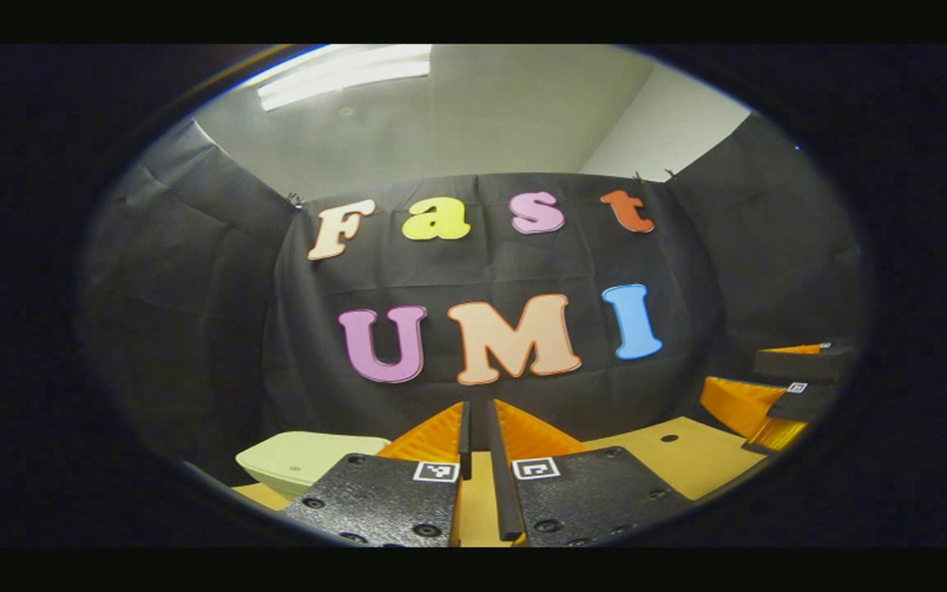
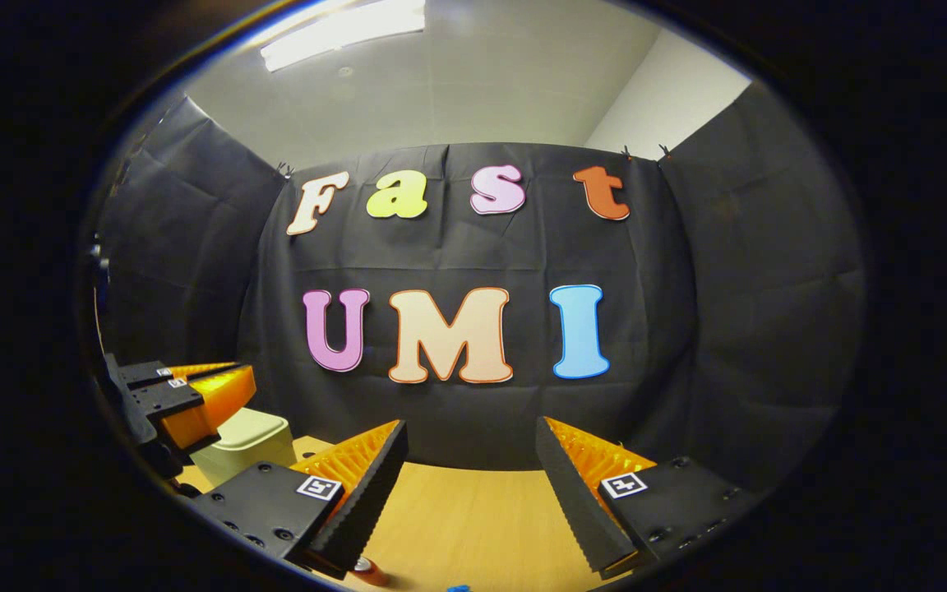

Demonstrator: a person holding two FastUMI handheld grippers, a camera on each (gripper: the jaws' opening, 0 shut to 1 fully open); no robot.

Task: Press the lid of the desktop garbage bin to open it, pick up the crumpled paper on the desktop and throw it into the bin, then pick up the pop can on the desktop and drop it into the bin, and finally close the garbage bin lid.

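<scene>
The pale green bin [image 1: 309, 460] stands low on the left in the left gripper view, its lid lying flat on top. My left gripper [image 1: 478, 407] points at the booth wall with its fingers together and nothing between them. In the right gripper view, my right gripper [image 2: 471, 436] is open and empty above the wooden table [image 2: 473, 510]. The bin [image 2: 247, 444] stands to its left, behind the left gripper [image 2: 245, 372]. A small red object [image 2: 367, 569] peeks in at the bottom edge; what it is I cannot tell.
The right gripper [image 1: 757, 374] appears at the far right of the left gripper view, above the table [image 1: 687, 460]. Black cloth walls close the booth at the back and sides. A small blue scrap [image 2: 459, 588] lies at the bottom edge.
</scene>
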